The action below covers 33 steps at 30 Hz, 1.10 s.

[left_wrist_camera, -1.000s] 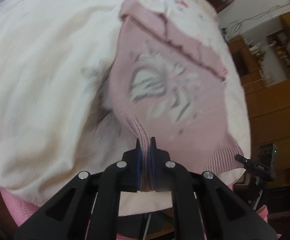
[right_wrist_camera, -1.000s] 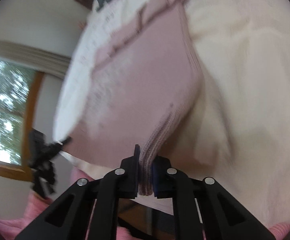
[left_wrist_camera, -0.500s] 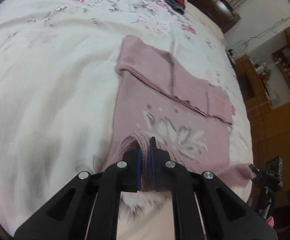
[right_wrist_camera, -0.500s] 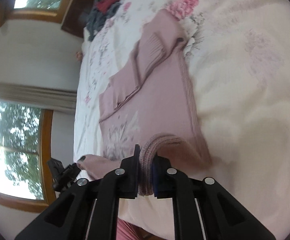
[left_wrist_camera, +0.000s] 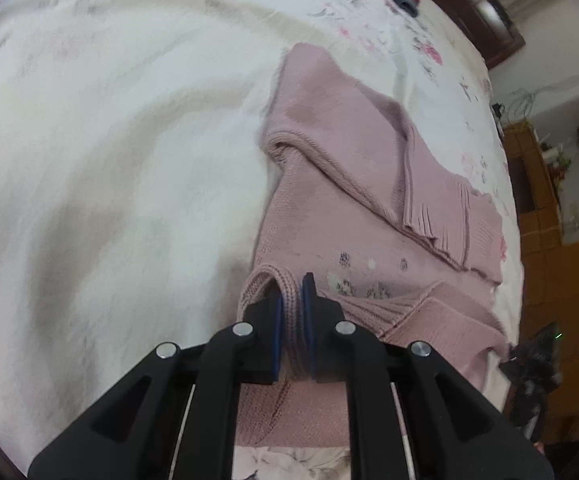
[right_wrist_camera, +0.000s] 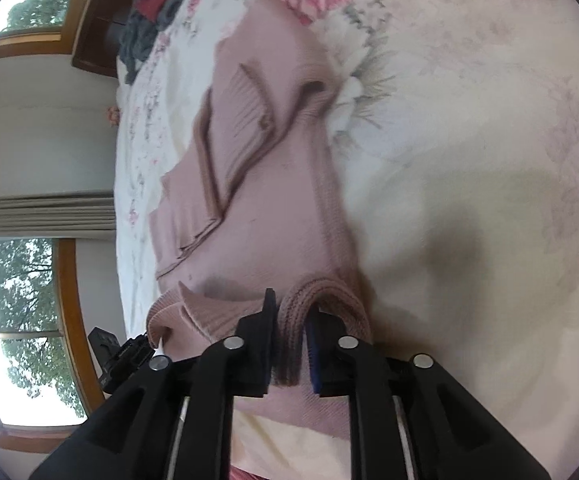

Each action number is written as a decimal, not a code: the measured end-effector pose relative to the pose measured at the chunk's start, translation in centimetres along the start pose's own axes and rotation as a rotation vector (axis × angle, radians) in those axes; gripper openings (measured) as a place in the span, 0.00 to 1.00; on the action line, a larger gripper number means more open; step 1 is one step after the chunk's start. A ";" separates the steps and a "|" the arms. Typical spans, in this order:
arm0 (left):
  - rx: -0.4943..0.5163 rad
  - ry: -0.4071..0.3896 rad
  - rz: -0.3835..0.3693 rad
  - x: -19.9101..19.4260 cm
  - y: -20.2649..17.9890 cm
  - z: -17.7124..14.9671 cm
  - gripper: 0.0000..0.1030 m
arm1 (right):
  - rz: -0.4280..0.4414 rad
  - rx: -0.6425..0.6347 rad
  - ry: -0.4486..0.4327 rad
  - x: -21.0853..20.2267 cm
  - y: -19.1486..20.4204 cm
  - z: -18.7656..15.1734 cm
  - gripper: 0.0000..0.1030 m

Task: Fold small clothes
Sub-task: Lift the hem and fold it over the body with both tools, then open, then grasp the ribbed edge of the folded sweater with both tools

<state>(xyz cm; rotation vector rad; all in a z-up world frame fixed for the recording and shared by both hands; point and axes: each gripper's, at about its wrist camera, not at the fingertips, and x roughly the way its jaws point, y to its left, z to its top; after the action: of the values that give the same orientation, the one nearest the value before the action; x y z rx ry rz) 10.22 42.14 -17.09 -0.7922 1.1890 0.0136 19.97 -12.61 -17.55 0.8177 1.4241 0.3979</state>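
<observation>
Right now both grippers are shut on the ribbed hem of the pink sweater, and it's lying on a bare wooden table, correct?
Not quite. Both the left gripper and right gripper are shut on the ribbed hem of the pink sweater, but it lies on a floral bedspread, not a wooden table; both wrist views show this.

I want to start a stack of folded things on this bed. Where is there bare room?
The widest bare stretch of bedspread lies to the left of the pink sweater, and another on its other side. The far end by the headboard is crowded with a pile of dark clothes. Both the left gripper and right gripper hold the sweater's hem.
</observation>
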 end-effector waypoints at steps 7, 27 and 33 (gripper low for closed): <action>-0.102 -0.005 -0.148 -2.6 2.1 -0.2 0.17 | -0.001 0.018 -0.037 -2.3 -1.4 0.0 0.66; 0.493 -0.018 0.247 0.9 -5.2 -1.0 0.52 | -0.348 -0.499 -0.026 1.6 7.0 -1.4 0.63; 0.557 0.011 0.309 3.6 -5.9 -0.7 0.25 | -0.428 -0.526 0.008 4.3 6.6 -0.8 0.56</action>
<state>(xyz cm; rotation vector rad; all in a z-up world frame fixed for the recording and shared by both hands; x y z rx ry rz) 13.55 36.01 -16.98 -0.1175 1.2357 -0.0652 21.27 -4.95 -15.94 0.0806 1.3697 0.4160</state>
